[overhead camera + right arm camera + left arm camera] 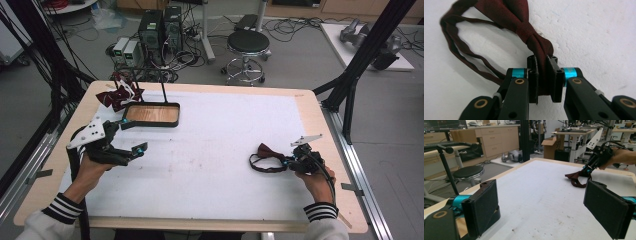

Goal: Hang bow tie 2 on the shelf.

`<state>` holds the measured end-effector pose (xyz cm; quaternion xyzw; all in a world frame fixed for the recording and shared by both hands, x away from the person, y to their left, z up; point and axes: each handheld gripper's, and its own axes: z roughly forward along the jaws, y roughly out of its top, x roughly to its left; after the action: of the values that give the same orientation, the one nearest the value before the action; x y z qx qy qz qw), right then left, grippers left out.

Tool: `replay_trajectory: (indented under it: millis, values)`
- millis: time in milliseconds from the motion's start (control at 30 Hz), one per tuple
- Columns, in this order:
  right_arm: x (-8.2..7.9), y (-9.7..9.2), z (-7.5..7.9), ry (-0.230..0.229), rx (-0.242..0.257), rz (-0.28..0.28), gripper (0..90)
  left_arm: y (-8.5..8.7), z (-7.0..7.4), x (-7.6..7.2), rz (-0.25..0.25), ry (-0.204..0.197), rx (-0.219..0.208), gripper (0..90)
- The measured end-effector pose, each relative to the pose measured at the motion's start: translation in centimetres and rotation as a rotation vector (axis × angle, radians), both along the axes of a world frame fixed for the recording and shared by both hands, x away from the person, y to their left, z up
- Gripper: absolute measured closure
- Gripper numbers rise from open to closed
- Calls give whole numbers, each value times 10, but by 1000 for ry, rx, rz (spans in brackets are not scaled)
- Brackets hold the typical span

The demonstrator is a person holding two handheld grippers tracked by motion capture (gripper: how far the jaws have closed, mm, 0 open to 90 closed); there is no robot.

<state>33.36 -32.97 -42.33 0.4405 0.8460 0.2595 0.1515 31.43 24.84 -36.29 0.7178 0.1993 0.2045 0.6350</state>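
- the bow tie [267, 156] lies on the table [210, 165], toward its right side, just left of the right gripper [289, 161].
- the tray [152, 114] sits far left.
- more bow ties [116, 95] lie behind the tray.
- the left gripper [134, 134] hangs before the tray.

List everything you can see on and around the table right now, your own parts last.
bow tie: 1, dark red, right side of the white mat, pinched in the right claw
bow ties: a small pile, dark red and white, far left corner
tray: 1, black rim, wood base, far left
mat: 1, white, covering the table
stool: 1, black, floor beyond the table
left claw: open, empty
right claw: shut on the bow tie
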Motion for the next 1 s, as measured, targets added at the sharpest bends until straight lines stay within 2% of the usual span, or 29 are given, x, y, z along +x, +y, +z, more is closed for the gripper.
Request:
replay_trajectory:
  millis: [167, 533, 667, 1000]
  values:
    - [-3, 1, 4, -32, 19, 16, 810, -1, 0, 0, -4, 2, 1, 128]
    - [-13, 16, 18, -119, 116, 80, 810, -2, 3, -1, -3, -9, 8, 128]
    - [-16, 23, 25, -152, 155, 105, 810, -3, 5, -1, -3, -11, 8, 128]
    - [-18, 45, 42, -217, 202, 180, 810, -6, 7, -1, -19, -14, 22, 128]
